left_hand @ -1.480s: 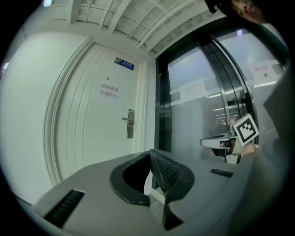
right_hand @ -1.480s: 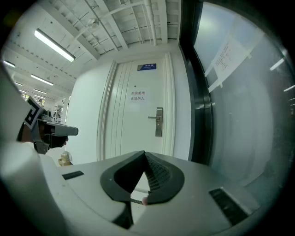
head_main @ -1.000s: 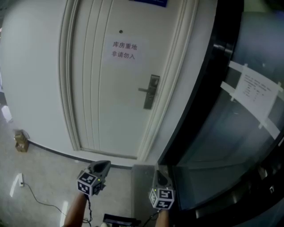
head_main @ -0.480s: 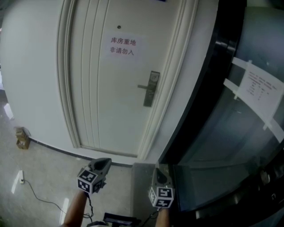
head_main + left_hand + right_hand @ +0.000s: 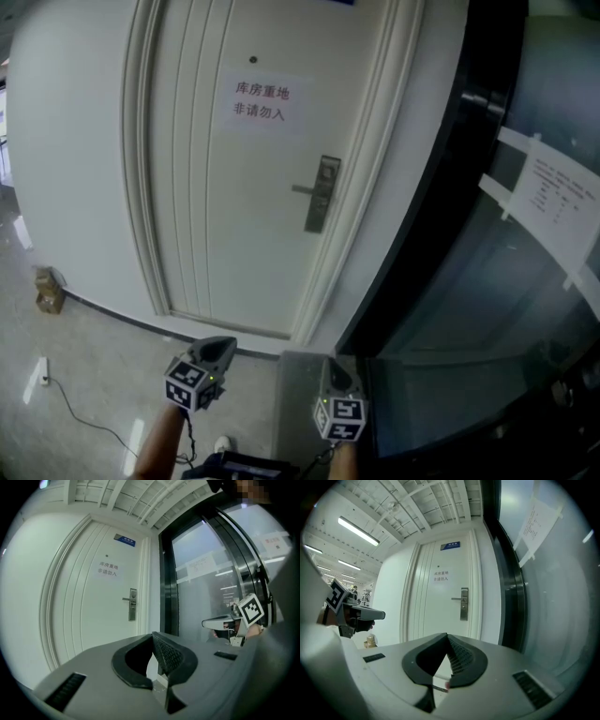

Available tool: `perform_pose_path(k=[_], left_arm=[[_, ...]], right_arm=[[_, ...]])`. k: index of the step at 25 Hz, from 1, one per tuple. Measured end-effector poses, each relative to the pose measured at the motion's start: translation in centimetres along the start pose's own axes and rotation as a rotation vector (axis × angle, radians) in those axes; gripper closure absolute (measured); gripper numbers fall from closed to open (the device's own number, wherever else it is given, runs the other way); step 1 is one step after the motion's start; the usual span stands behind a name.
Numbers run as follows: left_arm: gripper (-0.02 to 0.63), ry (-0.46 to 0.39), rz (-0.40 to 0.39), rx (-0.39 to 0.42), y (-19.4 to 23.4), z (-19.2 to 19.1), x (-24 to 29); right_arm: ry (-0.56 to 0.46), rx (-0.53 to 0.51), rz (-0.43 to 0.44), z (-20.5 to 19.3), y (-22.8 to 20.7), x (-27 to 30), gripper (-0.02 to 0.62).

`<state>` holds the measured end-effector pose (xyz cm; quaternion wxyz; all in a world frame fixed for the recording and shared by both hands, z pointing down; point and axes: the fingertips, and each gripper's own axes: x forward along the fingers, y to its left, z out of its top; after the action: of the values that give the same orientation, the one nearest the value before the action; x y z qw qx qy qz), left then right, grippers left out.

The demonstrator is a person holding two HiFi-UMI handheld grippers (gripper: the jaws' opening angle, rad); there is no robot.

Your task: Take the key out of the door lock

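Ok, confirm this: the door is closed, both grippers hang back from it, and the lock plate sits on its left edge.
Not quite: the lock plate sits near the right edge of the door, as the head view shows. The rest stands.

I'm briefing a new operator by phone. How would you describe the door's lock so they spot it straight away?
Find the white panelled door with a paper sign. Below and right of the sign, near the door's right edge, sits the lock plate. It alone is silver metal: a tall narrow plate with a lever handle pointing left.
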<state>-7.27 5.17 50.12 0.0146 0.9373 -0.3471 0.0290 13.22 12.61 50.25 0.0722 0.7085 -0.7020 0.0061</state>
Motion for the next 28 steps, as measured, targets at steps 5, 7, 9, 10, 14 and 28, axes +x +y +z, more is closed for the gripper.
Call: perform_pose_path(k=[5, 7, 9, 10, 14, 28], left_arm=[[0.598, 0.004, -0.007, 0.002, 1.0, -0.1, 2.1], [0.597, 0.003, -0.009, 0.002, 1.9, 0.1, 3.2], [0.597, 0.003, -0.016, 0.002, 2.8, 0.4, 4.4], [0.597, 0.003, -0.02, 0.002, 3.2, 0.6, 5.1], [0.597, 0.002, -0.035, 0.005, 5.1, 1.4, 7.9], [0.597, -0.008, -0.064, 0.023, 10.7, 3.2, 15.3]], right_arm=[[0.002, 0.006, -0.004, -0.2, -0.9, 2.1, 0.583], [0.004, 0.005, -0.008, -0.1, -1.2, 3.3, 0.583], [0.007, 0.005, -0.015, 0.1, -1.4, 4.5, 0.583], [0.01, 0.005, -0.017, 0.3, -1.5, 5.2, 0.583], [0.014, -0.001, -0.027, 1.1, -2.2, 8.0, 0.583], [-0.001, -0.005, -0.053, 3.6, -3.7, 16.8, 0.583]])
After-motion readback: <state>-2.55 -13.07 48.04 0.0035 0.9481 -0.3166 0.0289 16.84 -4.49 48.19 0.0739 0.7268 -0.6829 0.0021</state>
